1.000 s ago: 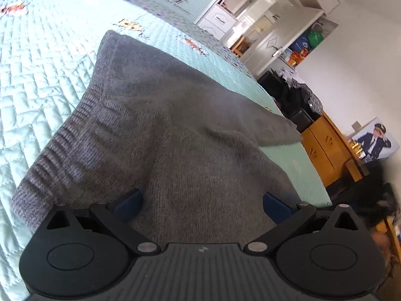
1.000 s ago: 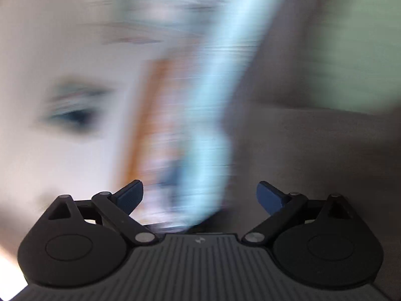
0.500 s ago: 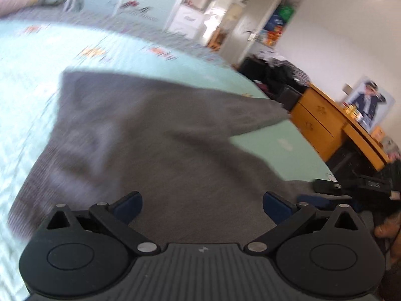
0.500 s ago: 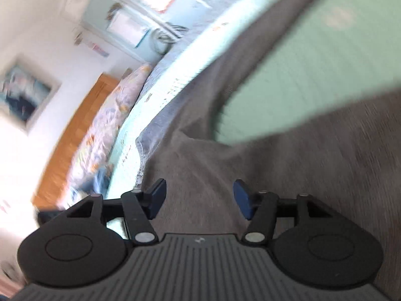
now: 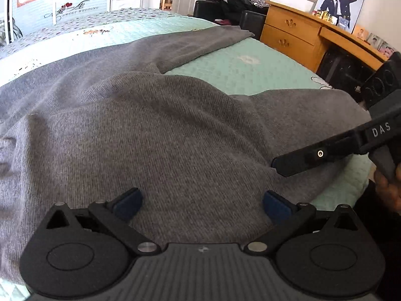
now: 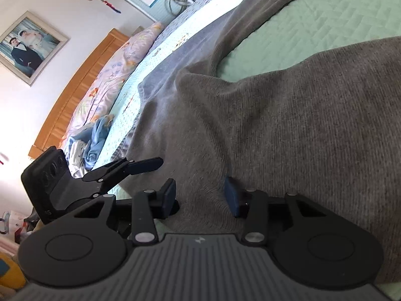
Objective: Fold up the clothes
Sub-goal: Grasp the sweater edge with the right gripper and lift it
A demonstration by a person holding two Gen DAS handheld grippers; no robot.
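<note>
A grey knit sweater (image 5: 175, 130) lies spread and rumpled on the mint quilted bed (image 5: 250, 67), one sleeve (image 5: 200, 42) stretched to the far side. My left gripper (image 5: 201, 202) hovers low over the sweater's body, open wide, with nothing pinched between its blue pads. My right gripper (image 6: 200, 193) sits over the sweater (image 6: 288, 125) near its near edge. Its jaws are closing with fabric lying beneath the gap, and the pads do not press on it. One right gripper finger (image 5: 313, 155) reaches in over the cloth. A left gripper finger (image 6: 145, 164) shows beside the right one.
A wooden dresser (image 5: 288, 32) and dark piled bags (image 5: 235, 0) stand beyond the bed's far corner. Pillows (image 6: 120, 57), a wooden headboard (image 6: 75, 82) and crumpled blue clothes (image 6: 92, 140) lie at the bed's head. A hand (image 5: 388, 190) grips the right tool.
Both views have rolled toward level and shifted across the sweater. The right gripper's jaws have narrowed. The right gripper has come into the left wrist view.
</note>
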